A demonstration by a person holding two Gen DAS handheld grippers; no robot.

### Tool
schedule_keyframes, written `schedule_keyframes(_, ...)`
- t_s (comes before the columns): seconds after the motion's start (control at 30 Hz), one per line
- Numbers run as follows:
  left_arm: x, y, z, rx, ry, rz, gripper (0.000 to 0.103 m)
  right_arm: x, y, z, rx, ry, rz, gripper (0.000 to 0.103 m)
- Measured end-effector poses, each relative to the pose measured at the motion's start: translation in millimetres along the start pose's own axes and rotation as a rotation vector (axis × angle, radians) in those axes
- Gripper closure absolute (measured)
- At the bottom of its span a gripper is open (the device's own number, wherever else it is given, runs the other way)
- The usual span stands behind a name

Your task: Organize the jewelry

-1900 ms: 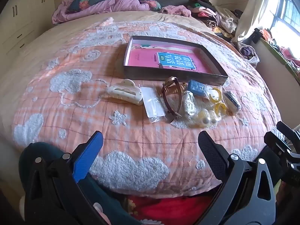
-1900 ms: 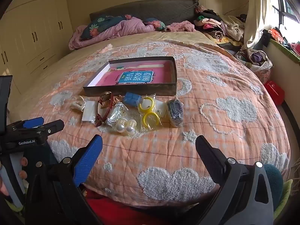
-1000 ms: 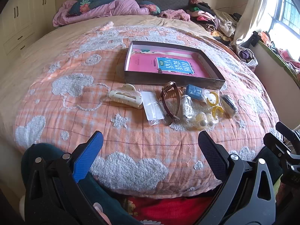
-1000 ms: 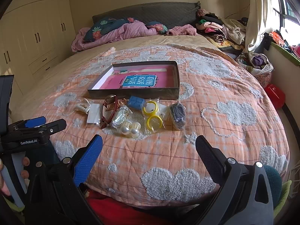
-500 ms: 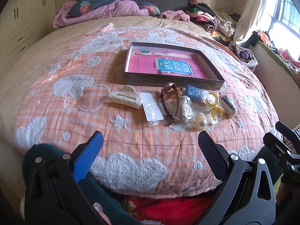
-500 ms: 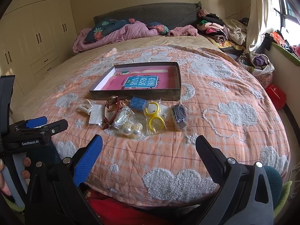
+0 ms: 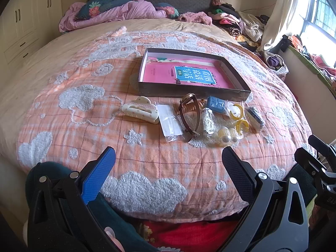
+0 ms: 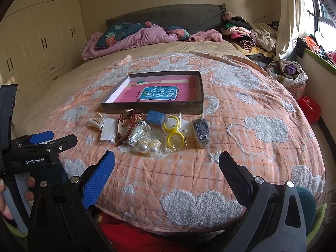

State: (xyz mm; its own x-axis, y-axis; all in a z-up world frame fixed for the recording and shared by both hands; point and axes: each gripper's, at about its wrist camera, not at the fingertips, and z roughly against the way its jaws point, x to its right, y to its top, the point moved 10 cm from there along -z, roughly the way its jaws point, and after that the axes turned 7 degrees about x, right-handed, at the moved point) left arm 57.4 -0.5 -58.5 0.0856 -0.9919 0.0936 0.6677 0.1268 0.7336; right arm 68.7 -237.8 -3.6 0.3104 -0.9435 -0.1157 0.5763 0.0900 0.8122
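Observation:
A shallow dark tray (image 7: 147, 93) (image 8: 151, 108) with a pink book in it lies on the orange quilt. In front of it lies a row of jewelry: a cream hair claw (image 7: 140, 109) (image 8: 96, 121), a clear packet (image 7: 169, 122), a brown watch strap (image 7: 190, 116) (image 8: 126, 127), pearl earrings (image 7: 227, 137) (image 8: 148, 148), a blue box (image 7: 215, 104) (image 8: 155, 116), yellow hoops (image 7: 239, 116) (image 8: 174, 132) and a dark beaded piece (image 7: 255, 118) (image 8: 202, 130). My left gripper (image 7: 168, 163) and right gripper (image 8: 167, 163) are both open and empty, near the bed's front edge.
The bed's far end holds a pink duvet and pillows (image 8: 130, 38) and a clothes pile (image 8: 243, 33). Wardrobes (image 8: 37, 42) stand left. A basket (image 8: 292, 77) and a red object (image 8: 309, 108) sit on the floor right.
Both views have shifted slightly; the jewelry and tray lie unmoved and both grippers stay open.

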Motion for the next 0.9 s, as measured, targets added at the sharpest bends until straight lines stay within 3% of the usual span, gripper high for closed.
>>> schedule_keyframes(0.43,-6,5,-7,-0.002,0.006,0.014,0.008,-6,6,-9,0.005,0.017,0.019,0.004)
schedule_keyframes(0.9,-48,9,-37,-0.048,0.063,0.091,0.008,16,24,-36,-0.001,-0.001,0.008,0.004)
